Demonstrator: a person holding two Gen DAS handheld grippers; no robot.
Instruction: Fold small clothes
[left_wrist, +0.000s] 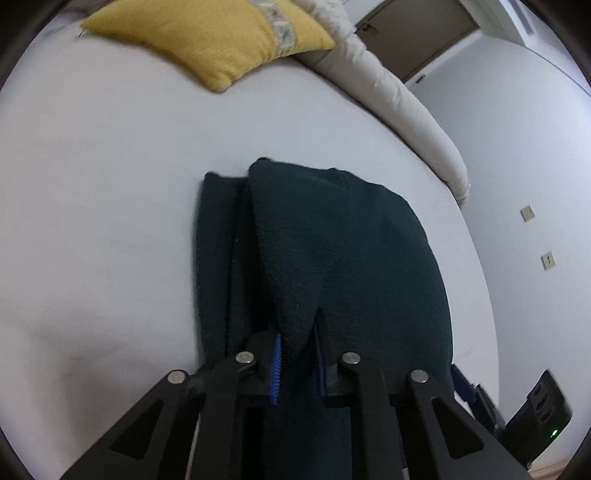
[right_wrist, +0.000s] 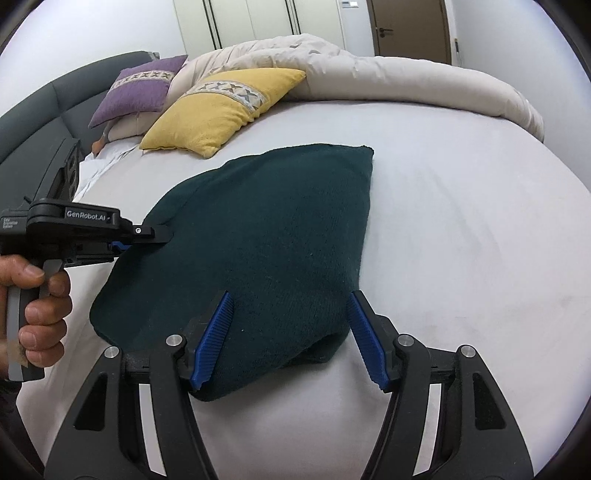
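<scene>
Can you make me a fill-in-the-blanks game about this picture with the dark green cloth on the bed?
1. The left gripper is shut on the dark ____ cloth.
2. The right gripper has its fingers ____.
3. The pillow nearest the cloth is ____.
4. The cloth lies on a white ____.

Missing words: green; open; yellow; bed

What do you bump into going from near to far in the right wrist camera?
Right claw → green cloth → yellow pillow → beige duvet → door.
</scene>
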